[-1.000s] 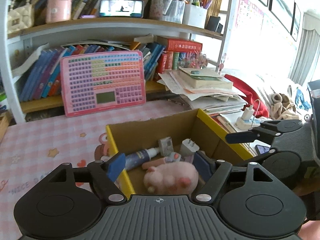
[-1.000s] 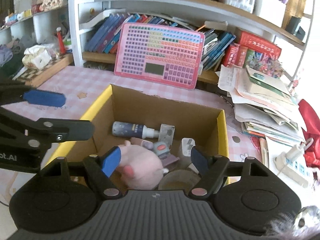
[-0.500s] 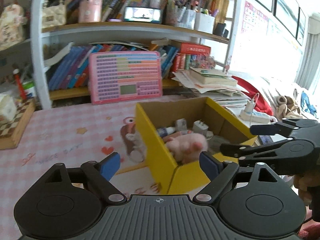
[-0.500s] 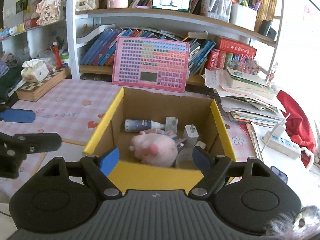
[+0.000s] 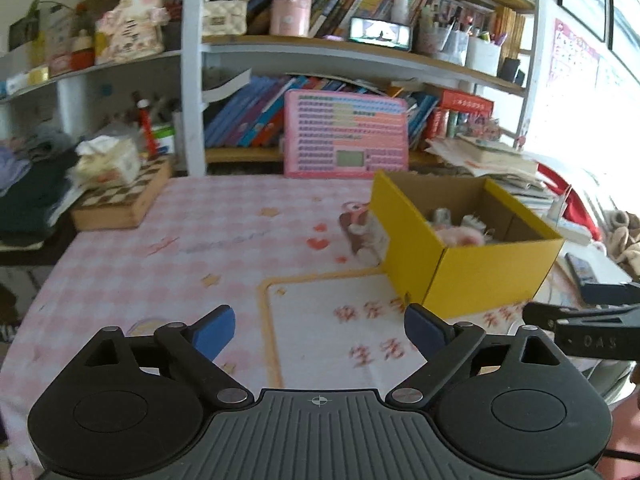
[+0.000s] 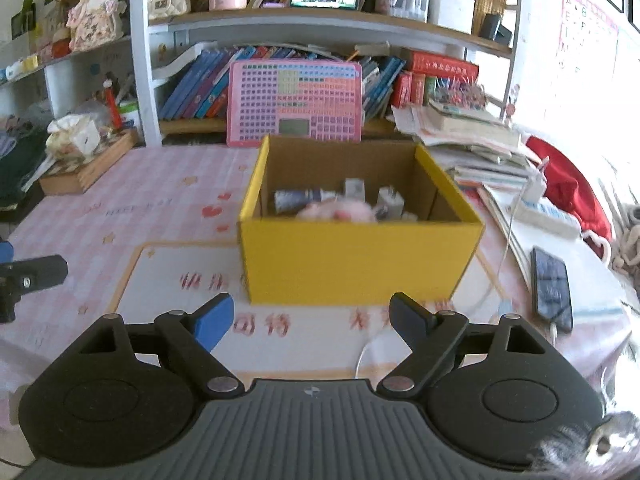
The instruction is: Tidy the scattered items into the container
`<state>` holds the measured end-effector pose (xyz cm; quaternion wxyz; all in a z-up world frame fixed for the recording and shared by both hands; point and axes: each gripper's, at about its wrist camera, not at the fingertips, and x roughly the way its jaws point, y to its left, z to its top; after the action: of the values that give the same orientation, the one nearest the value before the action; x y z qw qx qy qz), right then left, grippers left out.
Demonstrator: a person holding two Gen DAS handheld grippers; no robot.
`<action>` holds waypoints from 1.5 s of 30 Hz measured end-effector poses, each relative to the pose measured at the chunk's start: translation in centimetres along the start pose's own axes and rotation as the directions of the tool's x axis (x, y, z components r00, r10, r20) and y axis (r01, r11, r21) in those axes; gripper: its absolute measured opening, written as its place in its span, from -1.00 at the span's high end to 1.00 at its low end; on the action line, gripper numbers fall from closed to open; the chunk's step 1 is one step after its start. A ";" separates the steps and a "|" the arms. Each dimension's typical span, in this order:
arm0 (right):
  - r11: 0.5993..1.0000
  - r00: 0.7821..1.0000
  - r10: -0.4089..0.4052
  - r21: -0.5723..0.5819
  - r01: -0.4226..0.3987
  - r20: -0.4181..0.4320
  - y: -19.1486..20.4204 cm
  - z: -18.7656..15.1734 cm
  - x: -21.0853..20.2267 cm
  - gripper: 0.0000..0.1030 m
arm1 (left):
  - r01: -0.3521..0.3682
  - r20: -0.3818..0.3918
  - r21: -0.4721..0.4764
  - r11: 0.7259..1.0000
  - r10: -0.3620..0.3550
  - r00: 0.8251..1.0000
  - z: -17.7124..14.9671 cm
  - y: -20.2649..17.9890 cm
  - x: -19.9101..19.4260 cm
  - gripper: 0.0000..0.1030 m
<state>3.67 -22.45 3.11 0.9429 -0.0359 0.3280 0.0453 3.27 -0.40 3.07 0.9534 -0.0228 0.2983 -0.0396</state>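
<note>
A yellow cardboard box (image 6: 360, 256) stands on the pink checked tablecloth, also seen as the yellow box (image 5: 472, 276) at the right in the left wrist view. Inside lie a pink plush toy (image 6: 336, 212), a blue-labelled bottle (image 6: 300, 198) and a white plug adapter (image 6: 390, 200). My right gripper (image 6: 310, 318) hovers in front of the box, its jaws opening with nothing between them. My left gripper (image 5: 318, 330) is over the mat left of the box, its jaws opening, empty too.
A pink keyboard toy (image 6: 296, 104) leans on the bookshelf behind the box. A paper stack (image 6: 472, 136), a power strip (image 6: 548, 212) and a phone (image 6: 552, 288) lie right of it. A wooden checkerboard box (image 5: 124, 200) with a tissue pack sits at the left.
Both grippers have pulled back from above the box toward the table's near edge, and their jaws have widened. The plush toy and other items stay in the box.
</note>
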 end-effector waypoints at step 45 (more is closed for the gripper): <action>1.000 0.997 0.005 0.003 -0.005 -0.075 5.1 -5.5 -5.2 -0.96 | -0.054 -0.177 0.047 0.997 0.062 0.982 -5.9 2.4 -4.4 -1.00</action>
<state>-4.33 -18.22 1.90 0.9298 -0.0356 0.3635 0.0459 -3.57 2.28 0.56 0.9239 0.0096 0.3819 -0.0200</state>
